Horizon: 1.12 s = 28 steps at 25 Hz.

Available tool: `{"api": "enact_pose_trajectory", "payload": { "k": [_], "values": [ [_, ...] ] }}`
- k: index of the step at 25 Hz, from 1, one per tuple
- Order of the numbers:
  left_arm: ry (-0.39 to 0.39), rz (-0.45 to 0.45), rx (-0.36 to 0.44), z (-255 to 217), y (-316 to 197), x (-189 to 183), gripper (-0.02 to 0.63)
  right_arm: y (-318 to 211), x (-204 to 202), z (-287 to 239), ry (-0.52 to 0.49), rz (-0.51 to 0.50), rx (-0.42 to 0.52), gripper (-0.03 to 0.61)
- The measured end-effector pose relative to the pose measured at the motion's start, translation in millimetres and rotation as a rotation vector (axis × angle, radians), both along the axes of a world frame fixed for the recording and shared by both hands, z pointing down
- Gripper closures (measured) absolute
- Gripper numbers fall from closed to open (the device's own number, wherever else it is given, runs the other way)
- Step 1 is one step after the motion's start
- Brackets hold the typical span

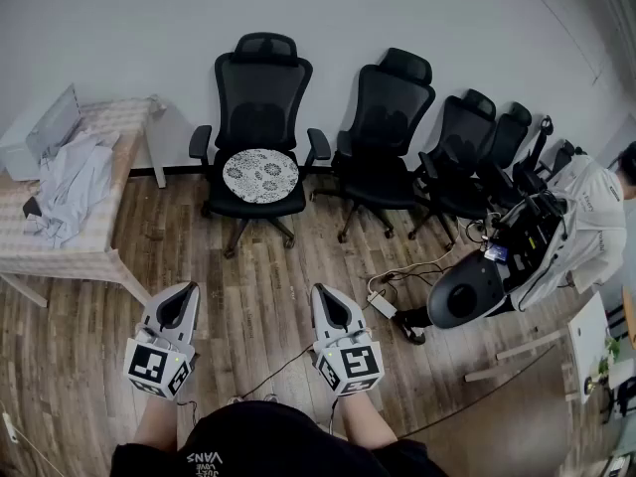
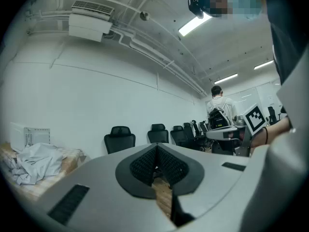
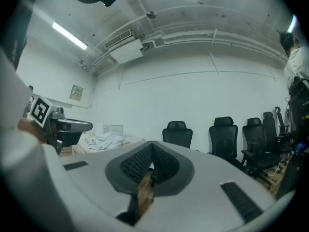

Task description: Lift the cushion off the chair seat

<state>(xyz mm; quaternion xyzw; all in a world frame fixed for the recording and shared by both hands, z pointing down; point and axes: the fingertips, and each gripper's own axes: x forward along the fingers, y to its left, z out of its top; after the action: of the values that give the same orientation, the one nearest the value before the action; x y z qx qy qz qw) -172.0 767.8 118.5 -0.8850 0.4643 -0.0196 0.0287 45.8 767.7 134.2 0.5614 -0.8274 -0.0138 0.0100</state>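
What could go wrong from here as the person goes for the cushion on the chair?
1. The left gripper and right gripper are shut and well short of the cushion. If they arrive shut, they would likely shove it instead of gripping it.
2. The chair seems to stand on a wheeled base, so a push may roll it away.
3. Armrests flank the cushion, and a wide approach could snag them.

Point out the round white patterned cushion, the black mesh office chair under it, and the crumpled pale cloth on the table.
round white patterned cushion (image 1: 260,176), head view, its centre.
black mesh office chair (image 1: 260,102), head view, its backrest.
crumpled pale cloth (image 1: 75,182), head view, its middle folds.
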Motion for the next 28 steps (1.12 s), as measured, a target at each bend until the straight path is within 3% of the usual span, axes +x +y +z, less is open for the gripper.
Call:
{"api": "enact_pose_trajectory", "payload": {
  "k": [10, 15, 28],
  "values": [
    [0.005, -0.006, -0.015, 4.2, 0.1, 3.3, 0.603, 0.9, 4.8, 2.9, -0.003, -0.001, -0.005, 0.563],
    [0.008, -0.008, -0.022, 5.5, -0.5, 5.0, 0.603, -0.5, 6.8, -1.0, -0.056, -0.017, 0.001, 0.561],
    [0.019, -0.036, -0.041, 11.0, -6.8, 27.5, 0.603, -8.8, 31.6, 4.6, -0.036, -0.031, -0.02, 0.561]
  ]
}}
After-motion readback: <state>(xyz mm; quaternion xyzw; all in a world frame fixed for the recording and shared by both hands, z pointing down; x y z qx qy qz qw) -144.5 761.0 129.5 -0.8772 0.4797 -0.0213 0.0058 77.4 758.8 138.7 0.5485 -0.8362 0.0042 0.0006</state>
